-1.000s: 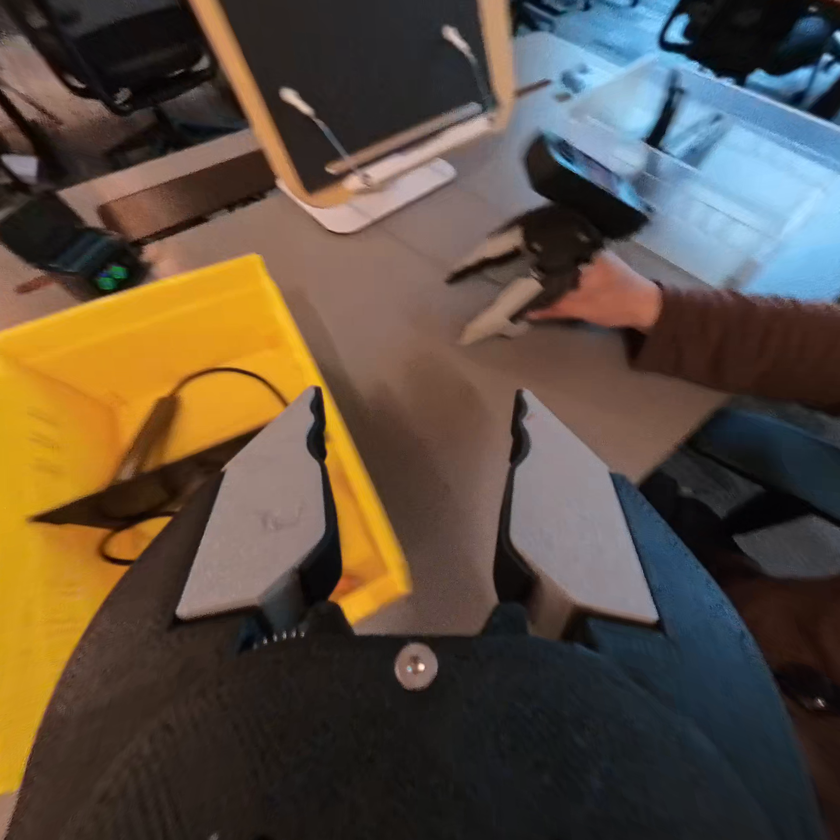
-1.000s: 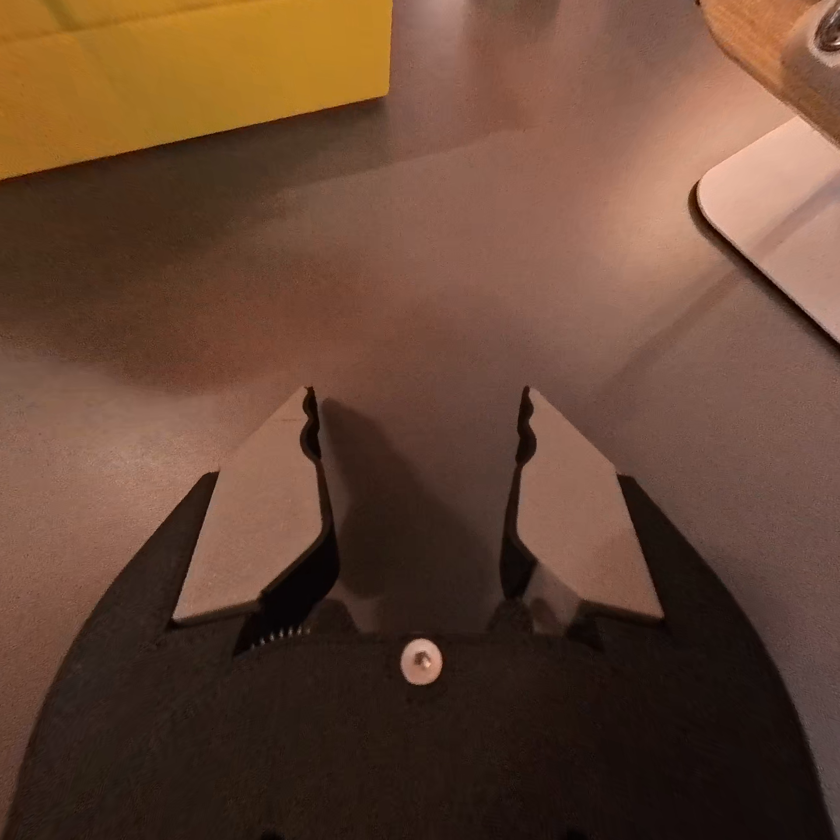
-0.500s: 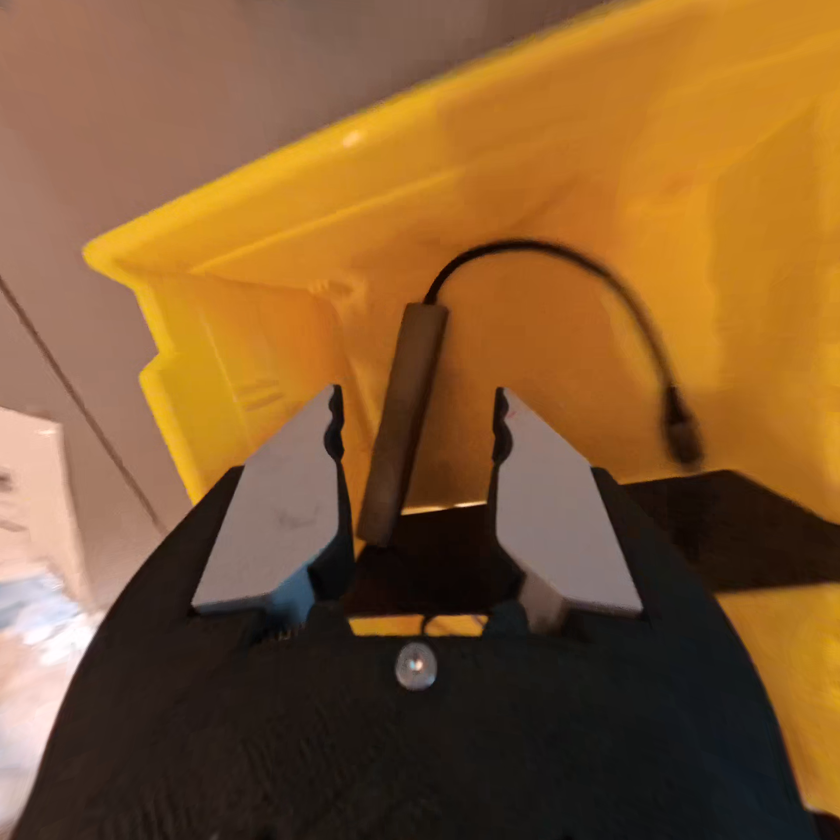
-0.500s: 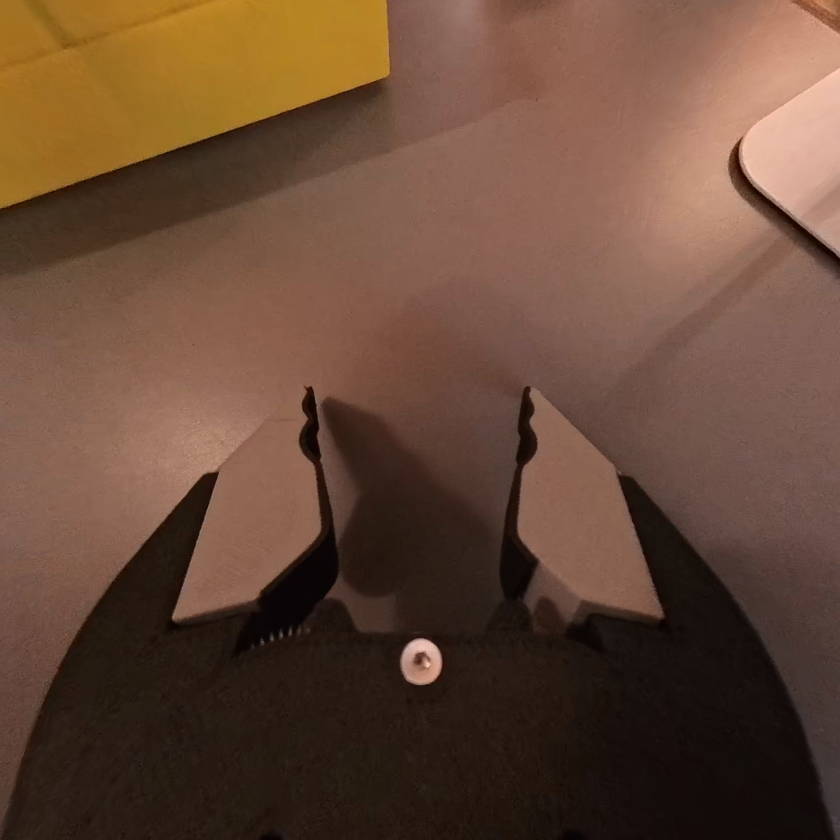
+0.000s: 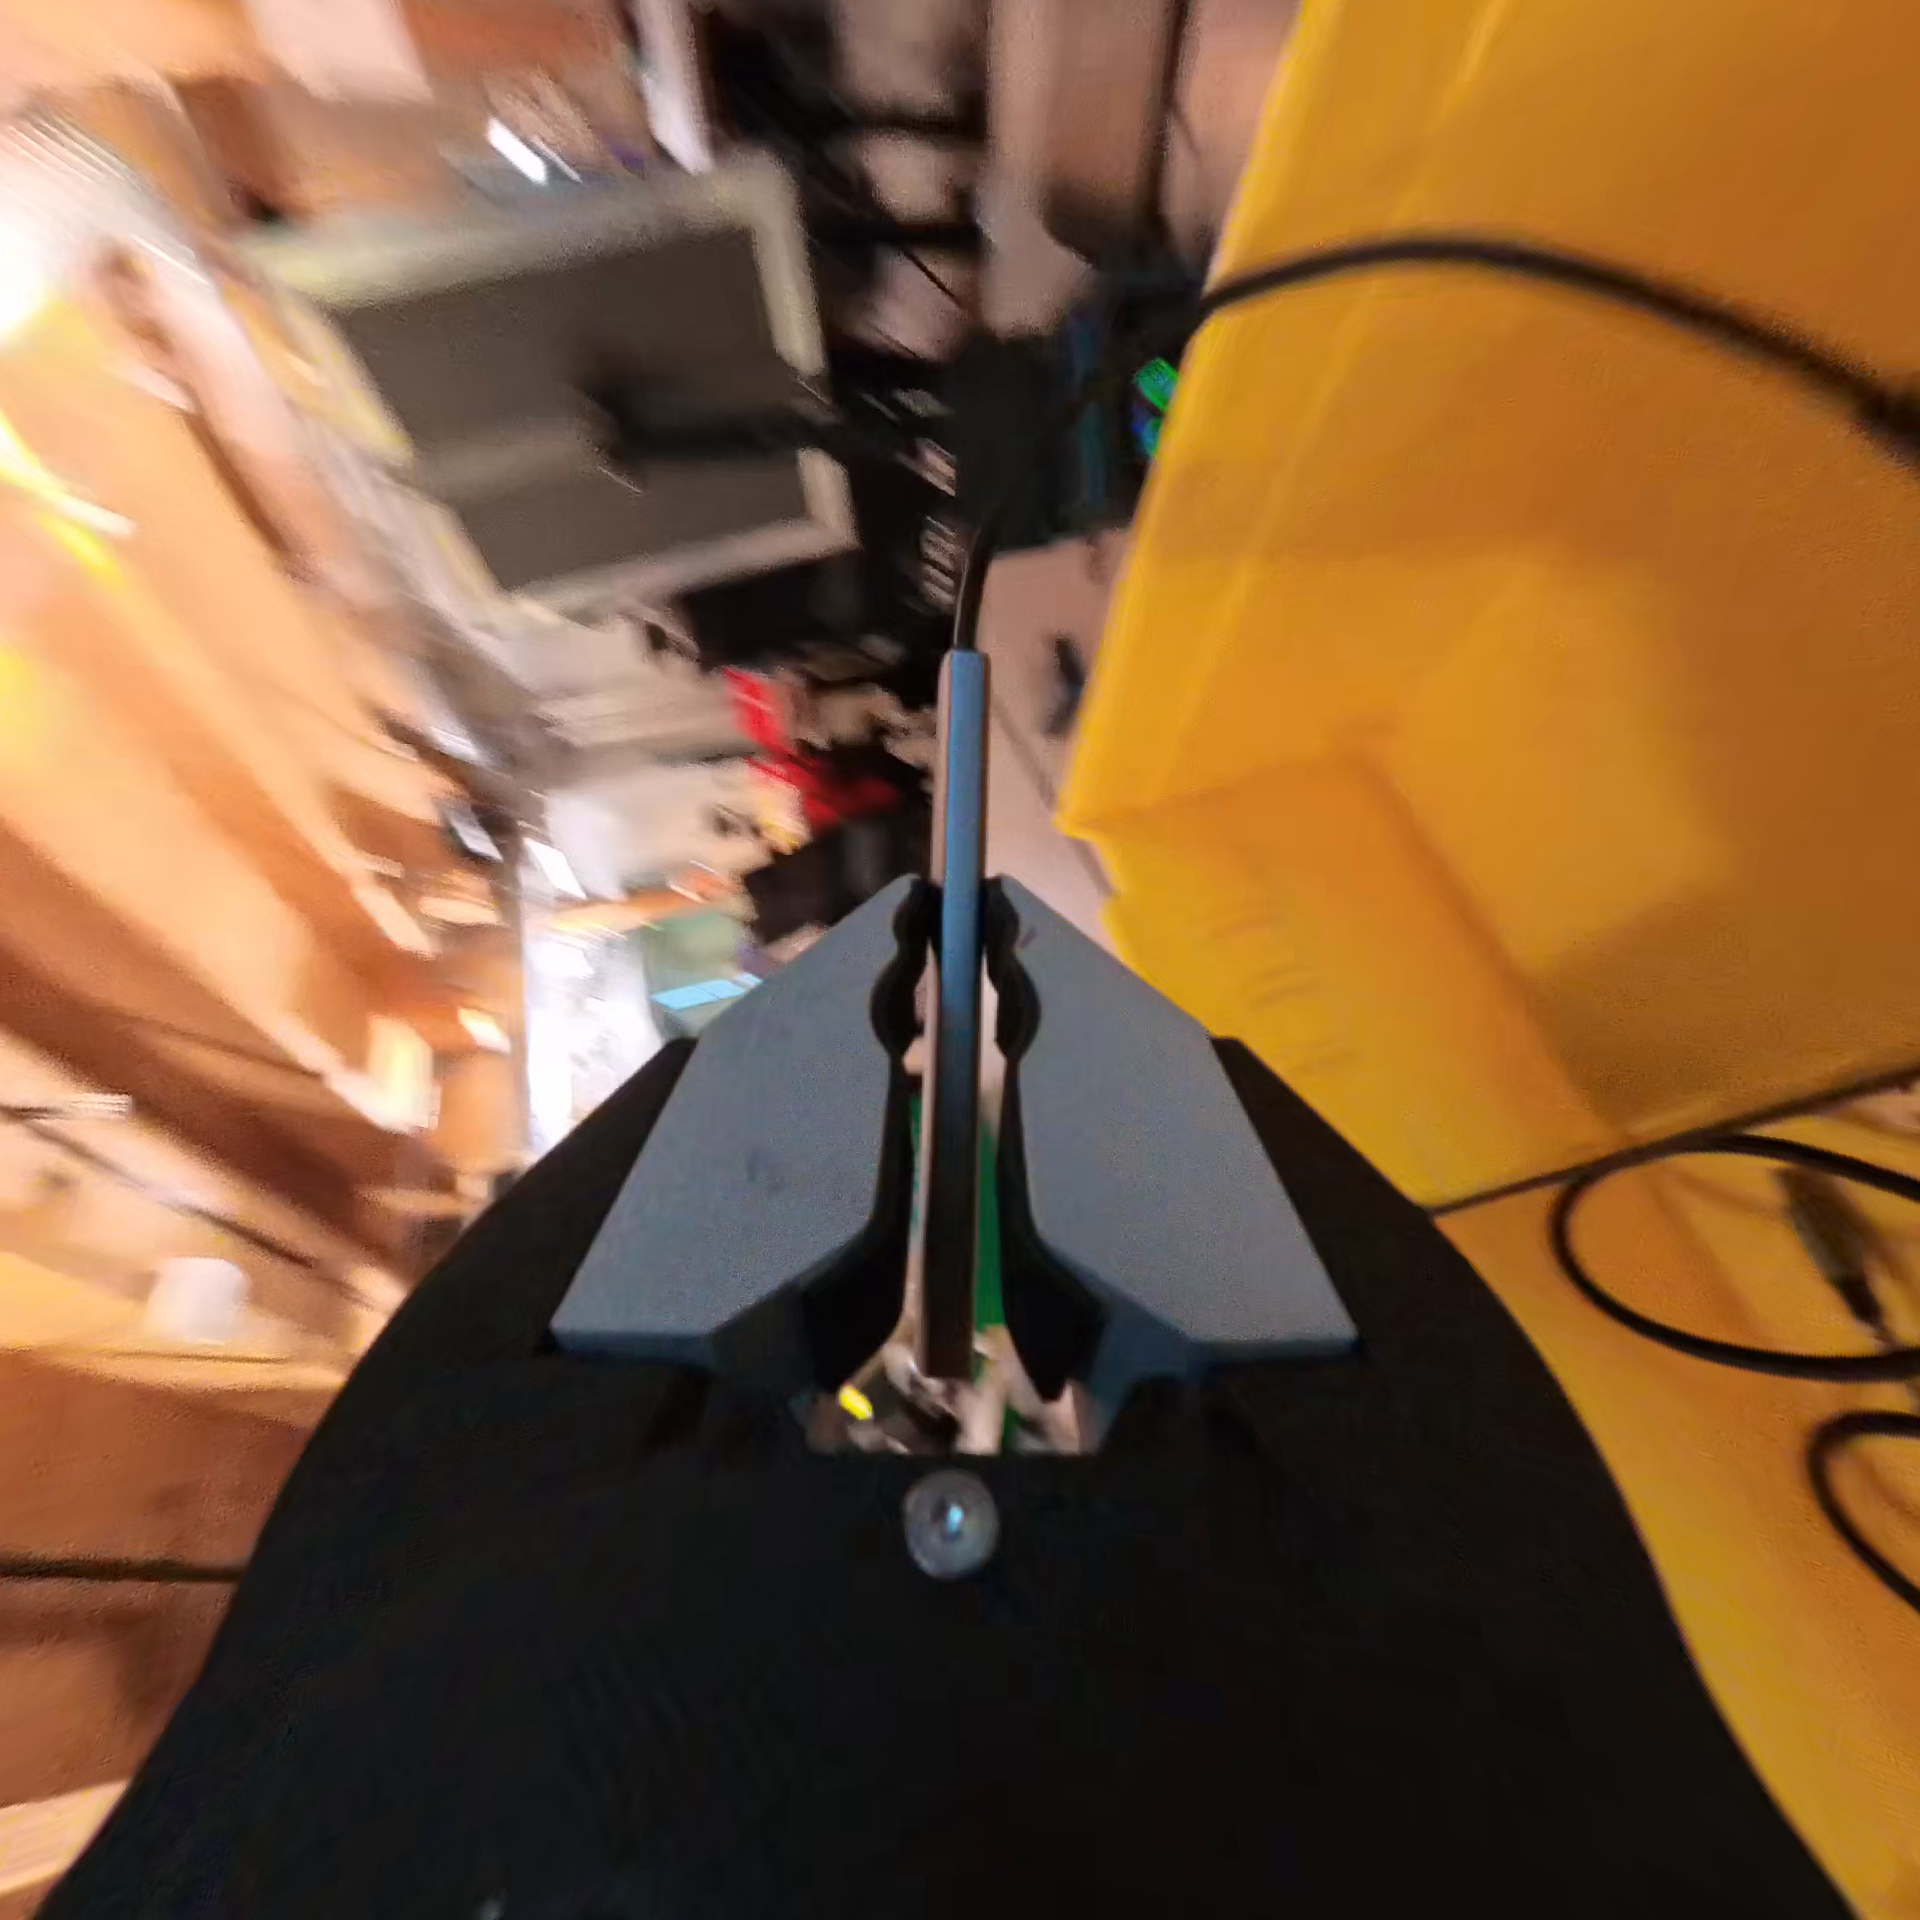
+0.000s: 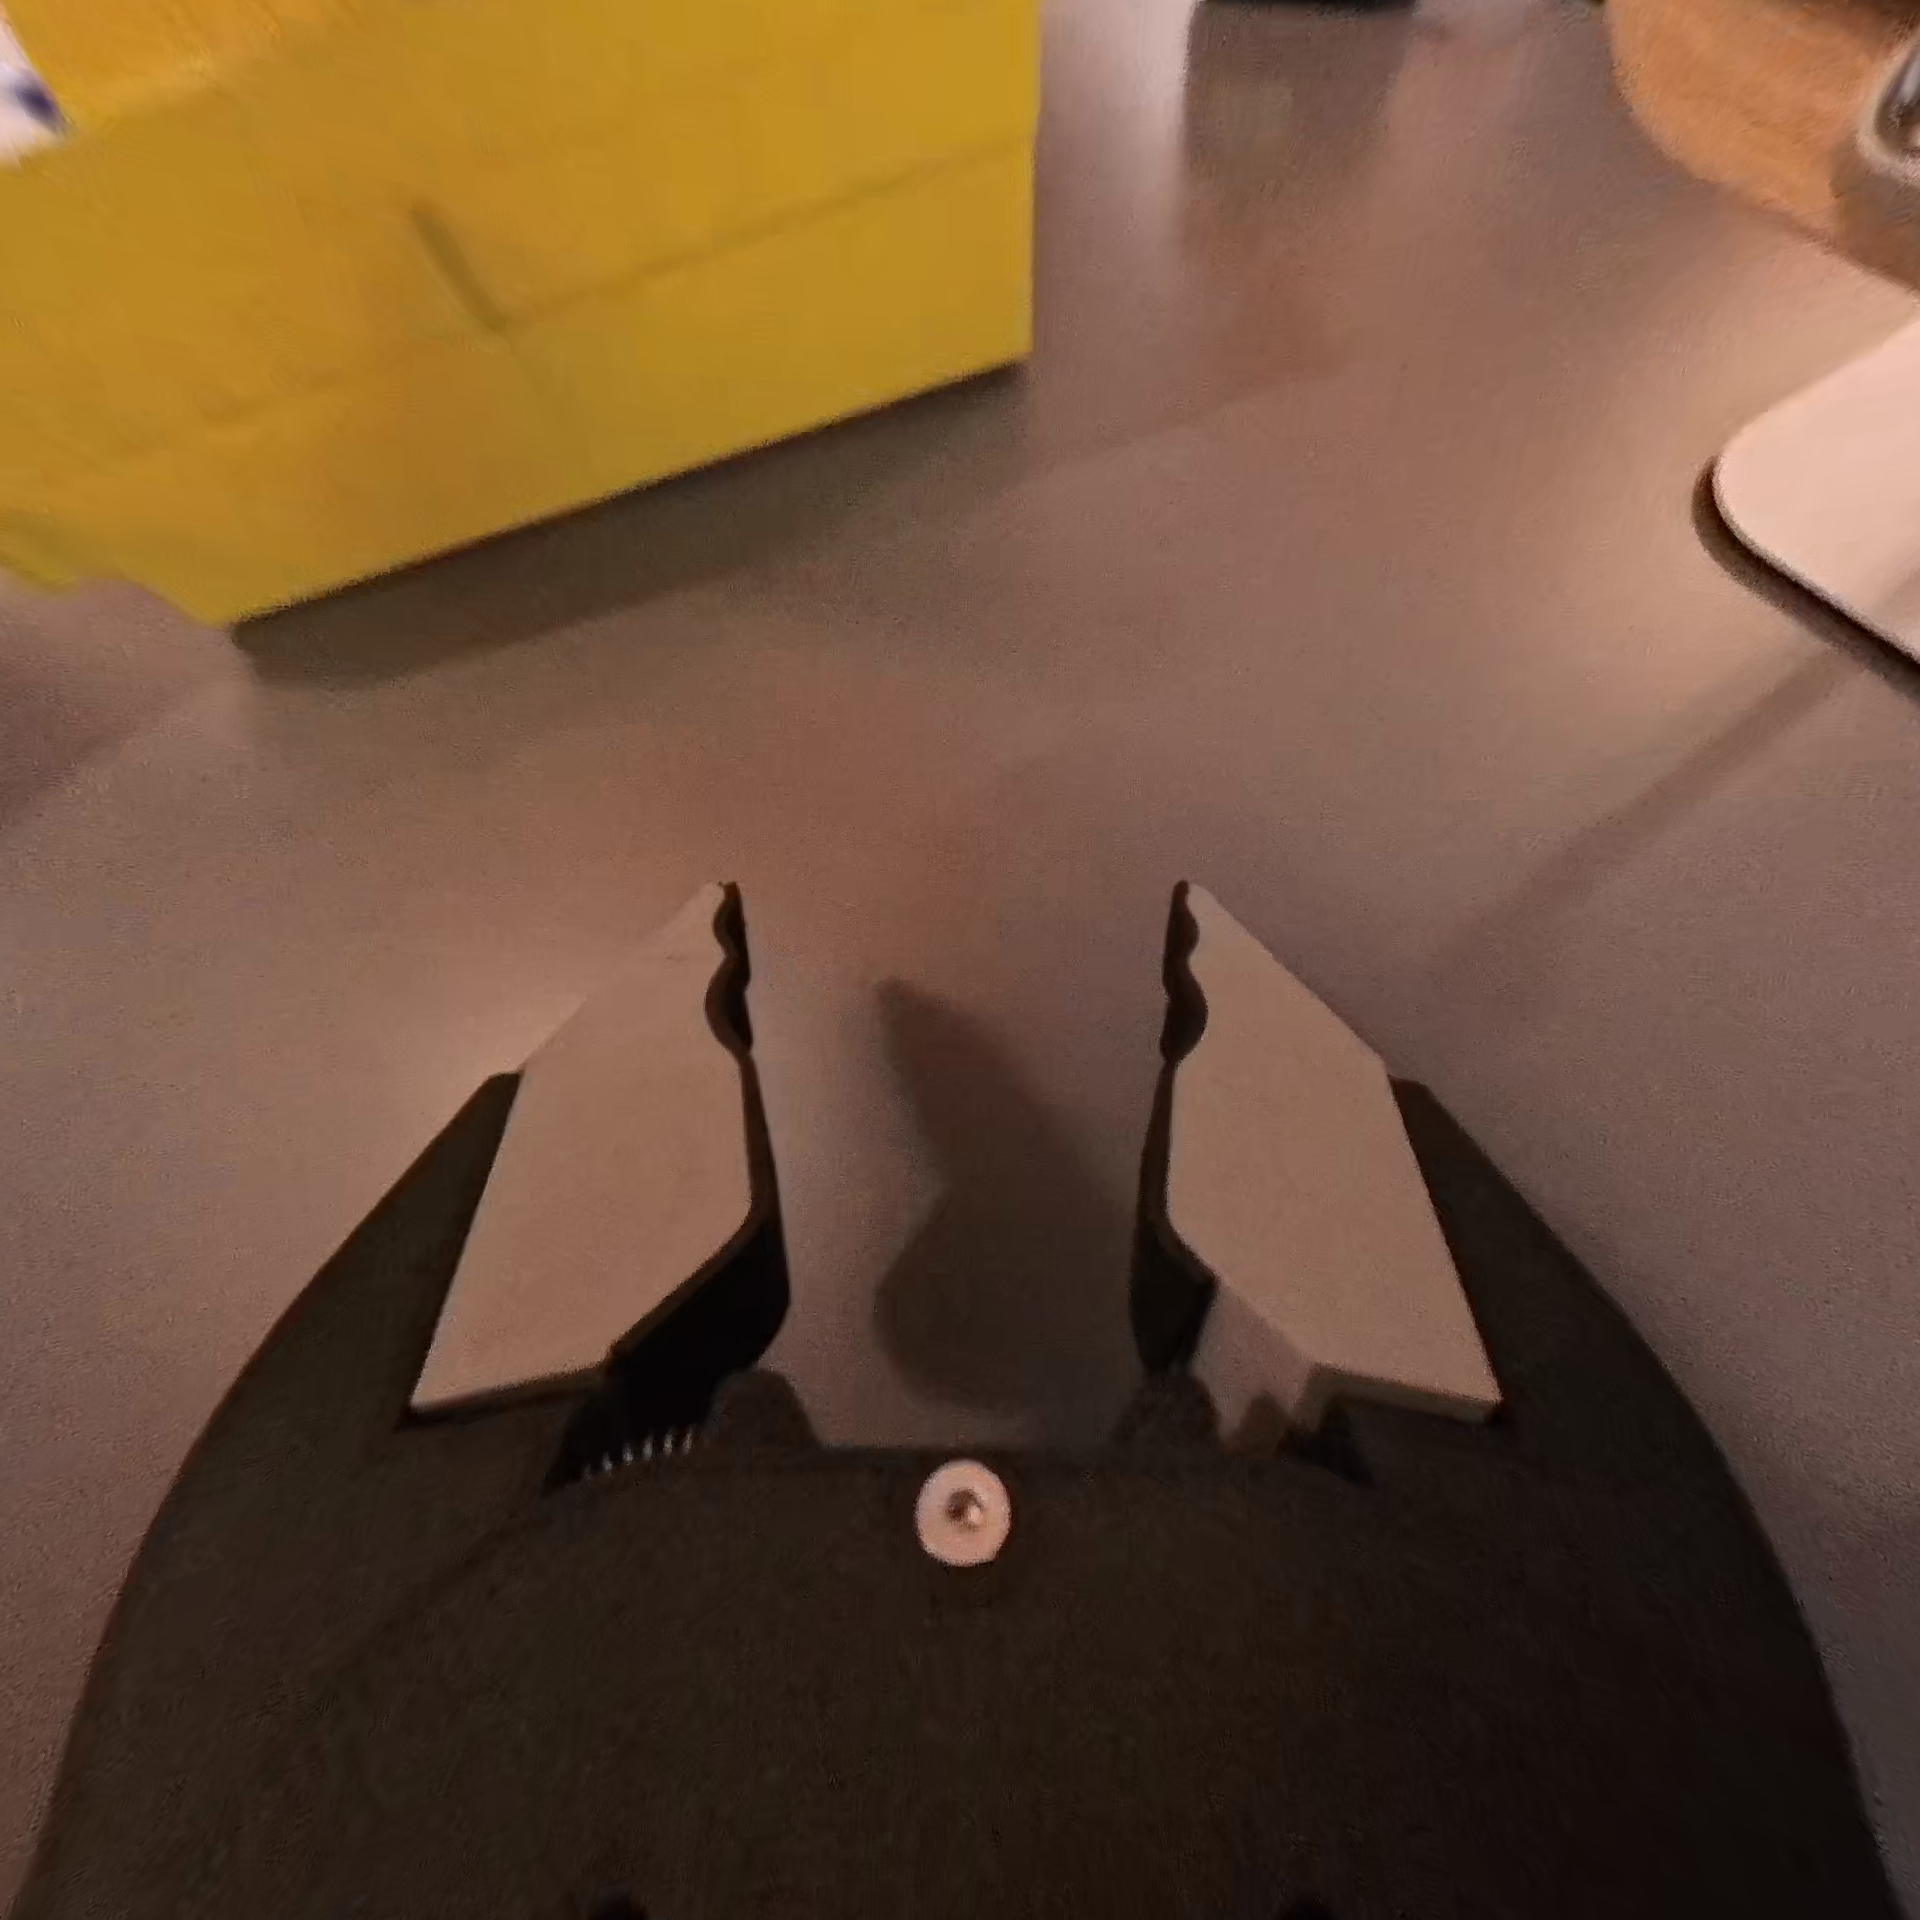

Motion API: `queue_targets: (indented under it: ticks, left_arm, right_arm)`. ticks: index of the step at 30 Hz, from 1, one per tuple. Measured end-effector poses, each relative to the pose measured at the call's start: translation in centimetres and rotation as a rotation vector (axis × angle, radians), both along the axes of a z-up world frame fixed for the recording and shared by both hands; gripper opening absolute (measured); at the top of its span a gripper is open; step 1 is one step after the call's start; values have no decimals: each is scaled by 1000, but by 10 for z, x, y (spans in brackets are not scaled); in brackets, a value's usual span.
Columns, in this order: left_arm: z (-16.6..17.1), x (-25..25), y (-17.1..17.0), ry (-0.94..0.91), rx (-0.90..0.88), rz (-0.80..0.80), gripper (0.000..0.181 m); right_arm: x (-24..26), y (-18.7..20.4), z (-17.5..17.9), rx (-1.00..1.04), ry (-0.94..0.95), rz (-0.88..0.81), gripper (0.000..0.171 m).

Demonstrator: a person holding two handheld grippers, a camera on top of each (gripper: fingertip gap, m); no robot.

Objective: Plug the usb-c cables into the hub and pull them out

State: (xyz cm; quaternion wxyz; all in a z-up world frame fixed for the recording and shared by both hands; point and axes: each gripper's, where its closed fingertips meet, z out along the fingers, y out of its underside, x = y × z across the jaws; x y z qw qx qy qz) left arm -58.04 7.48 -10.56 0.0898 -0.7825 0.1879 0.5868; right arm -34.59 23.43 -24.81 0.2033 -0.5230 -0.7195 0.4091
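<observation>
Left tongs (image 5: 958,914) clamped on my hub (image 5: 960,790), edge-on, its cable (image 5: 1558,281) trailing across the yellow bin (image 5: 1507,727). Background's motion-blurred, unreadable. Right tongs (image 6: 956,935) apart, holding nothing, over the grey surface (image 6: 1039,675); bin cut off top-left.

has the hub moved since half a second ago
Yes. The hub, which lay on the floor of the yellow bin, is now clamped in the left gripper and lifted beside the bin's wall.
</observation>
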Motion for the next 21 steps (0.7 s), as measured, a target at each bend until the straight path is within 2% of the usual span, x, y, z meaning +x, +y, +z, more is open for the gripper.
queue_targets:
  ticks: [3,5,9,11,14,16,17,18,19,21]
  left_arm:
    - [49,71,17,298,70,-288,7]
    - [61,123,24,470,56,-441,8]
    - [52,208,35,641,19,-643,8]
    - [42,243,41,681,2,-734,8]
    - [27,289,53,741,-45,-859,8]
    - [19,313,60,751,-55,-928,8]
    - [17,322,63,761,-59,-955,8]
    - [16,329,67,763,-55,-978,8]
    - [17,335,69,761,-43,-1001,8]
    - [19,334,74,736,-16,-995,9]
  right_arm:
    - [6,-15,37,-121,133,100,79]
    - [15,-25,69,-196,242,171,80]
    - [53,-50,131,-391,410,357,78]
    - [66,-55,154,-435,490,381,76]
    - [81,-66,168,-473,542,418,74]
    - [92,-82,162,-513,473,510,73]
    - [98,-90,156,-528,421,570,62]
    - [103,-97,151,-538,380,629,42]
    - [108,-101,146,-534,356,674,15]
    - [105,-100,145,-475,395,668,15]
